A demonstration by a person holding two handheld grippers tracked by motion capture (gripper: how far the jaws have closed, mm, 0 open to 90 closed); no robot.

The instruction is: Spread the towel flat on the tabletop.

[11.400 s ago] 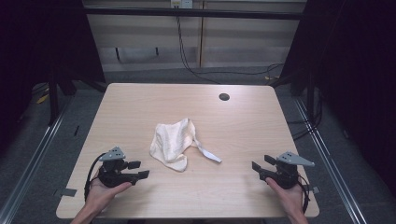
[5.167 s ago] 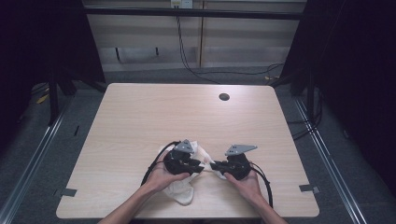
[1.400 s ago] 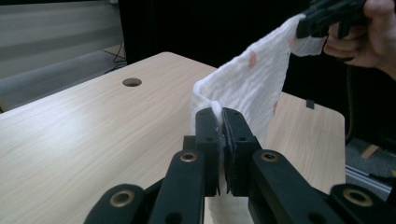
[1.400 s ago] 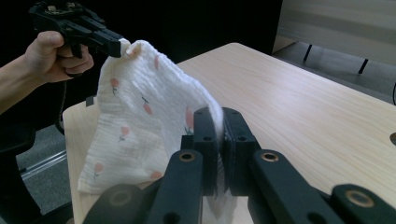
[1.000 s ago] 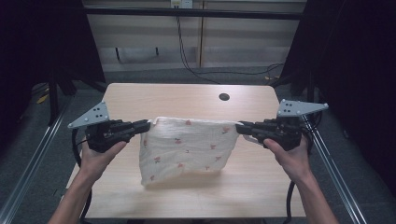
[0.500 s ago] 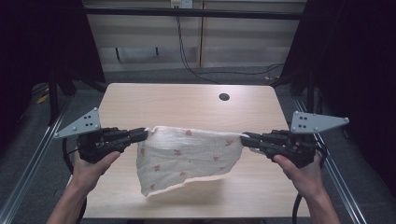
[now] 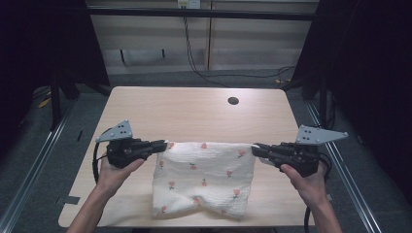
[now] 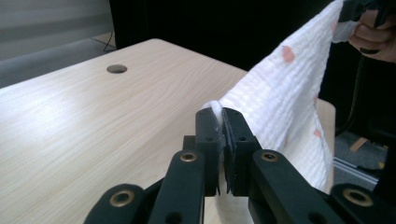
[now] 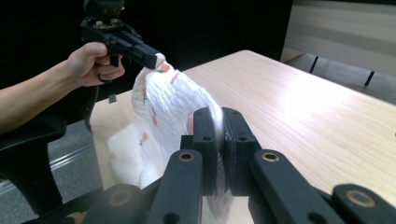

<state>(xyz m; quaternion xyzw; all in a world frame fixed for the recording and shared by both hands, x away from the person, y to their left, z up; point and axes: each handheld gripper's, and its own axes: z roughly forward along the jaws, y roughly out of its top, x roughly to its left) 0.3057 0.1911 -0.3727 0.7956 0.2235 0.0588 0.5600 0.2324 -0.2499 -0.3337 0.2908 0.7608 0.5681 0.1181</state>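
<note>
Two grippers held one white cloth (image 7: 204,177) between them above the wooden table (image 7: 194,111). The cloth carried small red flower prints and was stretched by its upper edge, which ran almost straight from one gripper to the other. Its lower part hung down and lay on the table near the person's edge, where it made soft folds.

At the cloth's left upper corner, the left gripper (image 7: 160,145) was clenched on the fabric; in the left gripper view its black jaws stood pressed together with a bit of white cloth (image 8: 280,98) pinched between their tips (image 8: 222,112). At the cloth's right upper corner, the right gripper (image 7: 256,150) also grasped the fabric, and the right gripper view showed its jaws closed on the cloth's edge (image 9: 219,121), with the cloth (image 9: 159,112) running away toward the other hand (image 9: 93,63).

Beyond the cloth, well apart from it toward the table's far edge, was a small round hole (image 7: 233,101) in the tabletop. Both of the person's forearms came in from the near side, one on each side of the cloth.
</note>
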